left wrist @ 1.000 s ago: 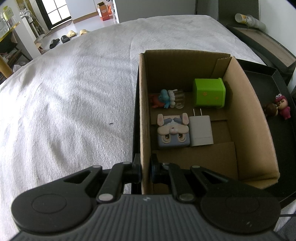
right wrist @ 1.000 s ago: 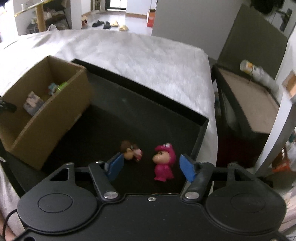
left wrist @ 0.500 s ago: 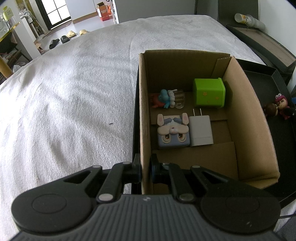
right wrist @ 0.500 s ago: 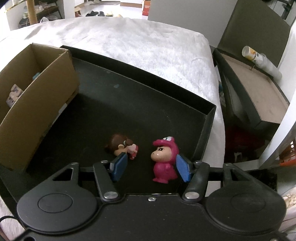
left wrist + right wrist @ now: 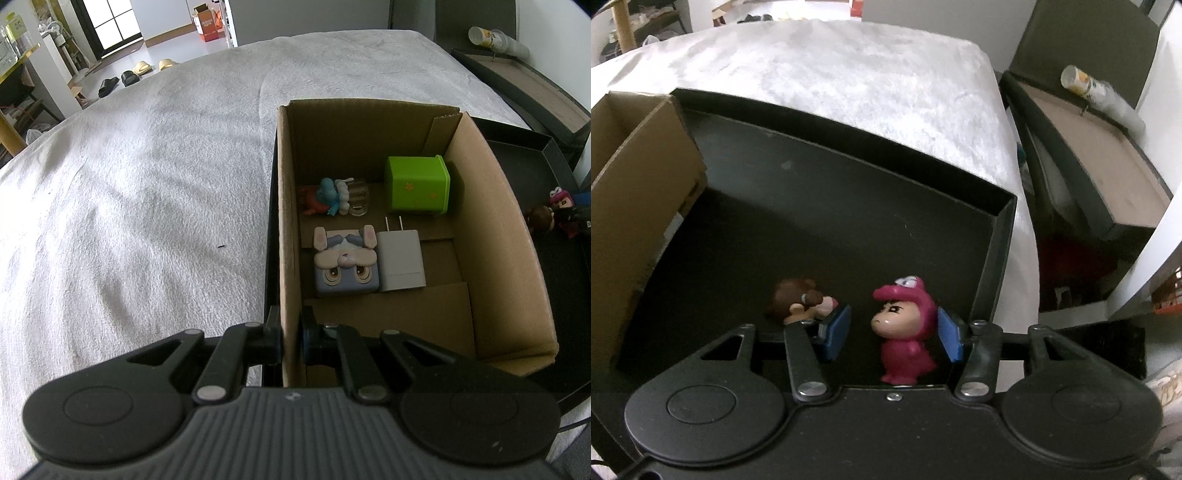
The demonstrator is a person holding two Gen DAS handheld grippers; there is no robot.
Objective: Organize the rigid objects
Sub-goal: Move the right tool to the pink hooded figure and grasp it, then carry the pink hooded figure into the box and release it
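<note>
My left gripper is shut on the near left wall of the cardboard box. Inside lie a green cube, a white charger, a bunny-face block and a blue figurine. My right gripper is open, its blue pads either side of the upright pink figurine in the black tray. A brown-haired figurine lies just left of the left pad. Both figurines also show in the left wrist view: the pink one, the brown one.
The box stands in the tray's left part. The tray rests on a white bedcover. A dark side cabinet with a lying bottle stands to the right of the bed.
My right gripper has moved forward and lower, so the pink figurine now stands between its pads. The left gripper and box have not moved.
</note>
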